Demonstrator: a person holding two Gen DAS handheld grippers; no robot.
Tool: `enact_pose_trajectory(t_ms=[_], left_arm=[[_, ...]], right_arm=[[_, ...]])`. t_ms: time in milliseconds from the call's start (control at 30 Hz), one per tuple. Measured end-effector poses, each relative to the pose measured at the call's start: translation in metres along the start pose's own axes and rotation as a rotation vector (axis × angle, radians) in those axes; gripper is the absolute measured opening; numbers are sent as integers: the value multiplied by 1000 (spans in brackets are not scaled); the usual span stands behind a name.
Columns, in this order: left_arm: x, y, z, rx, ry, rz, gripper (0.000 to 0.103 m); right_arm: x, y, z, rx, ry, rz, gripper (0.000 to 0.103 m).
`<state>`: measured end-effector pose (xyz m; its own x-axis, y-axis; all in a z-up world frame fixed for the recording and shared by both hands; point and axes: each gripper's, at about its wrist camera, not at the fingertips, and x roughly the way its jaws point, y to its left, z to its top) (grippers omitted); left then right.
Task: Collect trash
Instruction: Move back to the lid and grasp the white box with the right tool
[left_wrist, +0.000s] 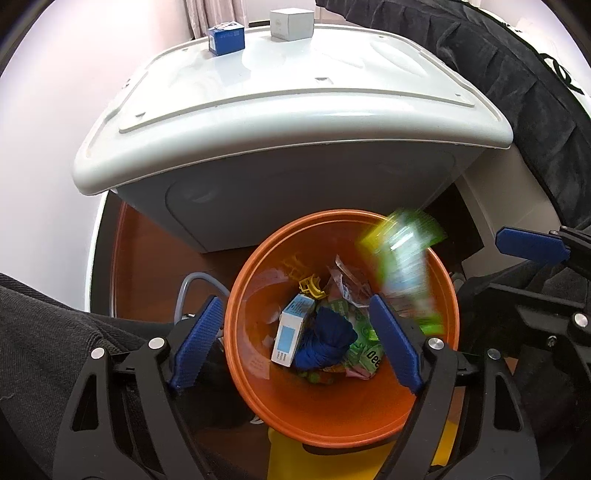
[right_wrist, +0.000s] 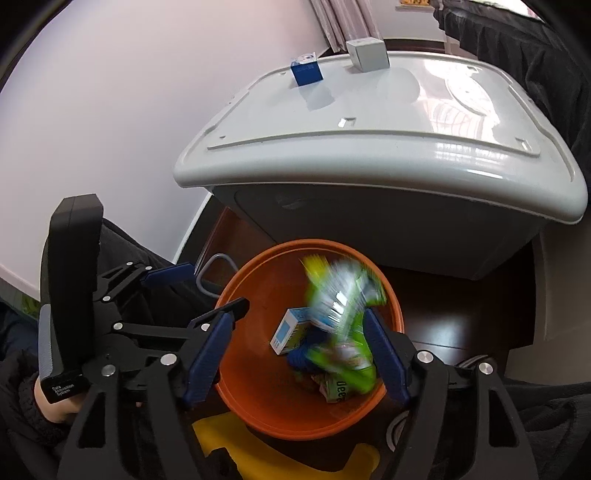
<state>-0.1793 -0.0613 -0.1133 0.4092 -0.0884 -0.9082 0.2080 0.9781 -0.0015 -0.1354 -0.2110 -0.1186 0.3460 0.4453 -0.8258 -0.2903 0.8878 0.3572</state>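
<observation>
An orange bin (left_wrist: 251, 354) (right_wrist: 258, 402) stands below both grippers. It holds a white and blue carton (left_wrist: 291, 330) (right_wrist: 288, 330), a blue crumpled cloth (left_wrist: 327, 341), green wrappers (left_wrist: 364, 341) and a yellow clip (left_wrist: 312, 287). A green and white packet (left_wrist: 404, 258) (right_wrist: 341, 314) is motion-blurred in the air over the bin, free of both grippers. My left gripper (left_wrist: 295, 343) is open and empty above the bin. My right gripper (right_wrist: 295, 358) is open and empty above the bin; one of its fingers (left_wrist: 532, 245) shows in the left wrist view.
A white machine (left_wrist: 295, 118) (right_wrist: 388, 147) stands behind the bin, with a blue box (left_wrist: 226, 37) (right_wrist: 306, 72) and a white box (left_wrist: 291, 23) (right_wrist: 367, 53) on top. A dark garment (left_wrist: 517, 92) hangs at right. A yellow object (right_wrist: 288, 450) lies below the bin. A grey hose (left_wrist: 192, 291) runs at left.
</observation>
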Motion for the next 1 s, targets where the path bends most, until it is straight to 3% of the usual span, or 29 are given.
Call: enact_pose_trajectory(t_ms=[367,467,633,767,1000], left_arm=[[0,2,5,-6,1,-21,80],[-2,3,16,0,-11,-34,86],[-11,16,62,-6,-92,-42,91],[-6,35,117,-14,-134,-17,92],[26,77,220,-120,-144,-2,92]], right_arm=[[-14,-4,12,14,-68,1,72],[-21,-9,29,27,-124,-5,73],[-35,-19,87,20,-256,-46,77],[-31,-25,158,-21,-342,-122,84],[31,-41,276,-95,-347,-234,87]])
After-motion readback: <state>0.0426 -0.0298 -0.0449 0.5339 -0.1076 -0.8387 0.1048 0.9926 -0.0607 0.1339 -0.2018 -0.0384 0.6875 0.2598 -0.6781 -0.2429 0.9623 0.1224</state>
